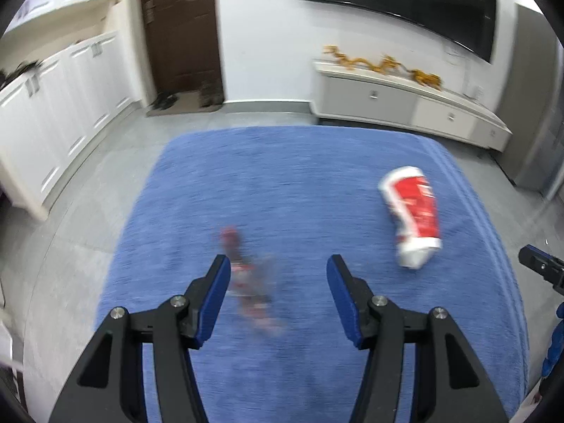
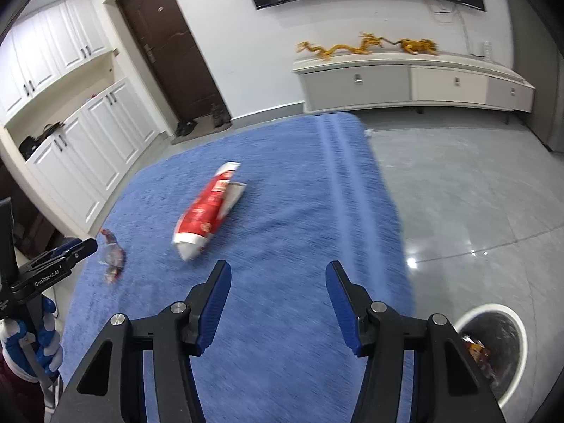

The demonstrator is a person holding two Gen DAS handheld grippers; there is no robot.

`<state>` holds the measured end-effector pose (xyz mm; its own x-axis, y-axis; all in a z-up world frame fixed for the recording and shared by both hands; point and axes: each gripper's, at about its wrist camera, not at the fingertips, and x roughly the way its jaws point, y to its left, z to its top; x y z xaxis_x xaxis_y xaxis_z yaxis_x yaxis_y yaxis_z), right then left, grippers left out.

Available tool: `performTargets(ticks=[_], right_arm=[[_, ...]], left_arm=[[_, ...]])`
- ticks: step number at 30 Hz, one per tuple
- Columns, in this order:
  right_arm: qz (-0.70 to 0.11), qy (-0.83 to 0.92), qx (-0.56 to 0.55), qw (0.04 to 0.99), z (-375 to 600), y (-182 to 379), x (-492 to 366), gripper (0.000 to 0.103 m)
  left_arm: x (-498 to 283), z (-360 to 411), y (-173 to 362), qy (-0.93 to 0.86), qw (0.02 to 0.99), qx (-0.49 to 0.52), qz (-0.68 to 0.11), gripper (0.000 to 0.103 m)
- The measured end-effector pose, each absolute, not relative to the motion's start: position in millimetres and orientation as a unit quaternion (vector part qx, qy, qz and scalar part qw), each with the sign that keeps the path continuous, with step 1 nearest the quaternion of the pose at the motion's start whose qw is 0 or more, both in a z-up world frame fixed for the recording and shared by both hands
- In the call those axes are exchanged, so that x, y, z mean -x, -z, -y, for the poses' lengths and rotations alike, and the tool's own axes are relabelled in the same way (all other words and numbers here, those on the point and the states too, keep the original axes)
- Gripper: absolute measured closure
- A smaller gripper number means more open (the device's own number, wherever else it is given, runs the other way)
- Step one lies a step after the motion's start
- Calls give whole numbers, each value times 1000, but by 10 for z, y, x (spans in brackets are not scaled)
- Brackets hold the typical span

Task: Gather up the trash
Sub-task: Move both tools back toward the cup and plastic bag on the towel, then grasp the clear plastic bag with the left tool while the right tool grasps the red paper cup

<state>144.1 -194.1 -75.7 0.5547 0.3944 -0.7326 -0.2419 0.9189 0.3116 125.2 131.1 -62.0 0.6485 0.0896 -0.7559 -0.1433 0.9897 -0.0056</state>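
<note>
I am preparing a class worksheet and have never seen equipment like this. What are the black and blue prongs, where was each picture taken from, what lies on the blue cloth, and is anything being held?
No robot here: a person holds a hand-held gripper in each hand, each with a camera looking along its jaws. One picture comes from the left gripper, the other from the right gripper. On the blue towel-like cloth lie a crushed red-and-white paper cup and a small crumpled clear-and-red wrapper. Both grippers' jaws stand open, holding nothing. A white round bin with some trash inside stands on the floor beside the cloth.
</note>
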Motion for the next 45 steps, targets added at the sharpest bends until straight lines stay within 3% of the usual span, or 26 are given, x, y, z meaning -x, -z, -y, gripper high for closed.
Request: performTargets(ticks=[7, 21, 24, 26, 28, 31, 45], right_arm=[[-449, -206, -94, 864, 1464, 859, -1830, 45], [-491, -224, -145, 829, 1028, 1320, -2425, 44], [-492, -232, -148, 826, 988, 1347, -2469, 45], [-491, -246, -164, 819, 983, 1369, -2476, 55], [-485, -248, -163, 823, 985, 1351, -2454, 58], [-477, -261, -175, 821, 1032, 1317, -2379, 66], [-429, -271, -218, 834, 1602, 1022, -1776, 72]], left_arm=[[-1312, -1733, 832, -79, 894, 71, -435, 48], [-1511, -1679, 1304, -60, 876, 64, -474, 49], [-1530, -1643, 1345, -56, 875, 57, -478, 60], [-1543, -1622, 1365, -54, 873, 55, -481, 67], [-1544, -1597, 1365, -55, 874, 48, -480, 76], [-1538, -1570, 1356, -53, 875, 43, -480, 83], [-1302, -1206, 1058, -36, 889, 23, -457, 89]])
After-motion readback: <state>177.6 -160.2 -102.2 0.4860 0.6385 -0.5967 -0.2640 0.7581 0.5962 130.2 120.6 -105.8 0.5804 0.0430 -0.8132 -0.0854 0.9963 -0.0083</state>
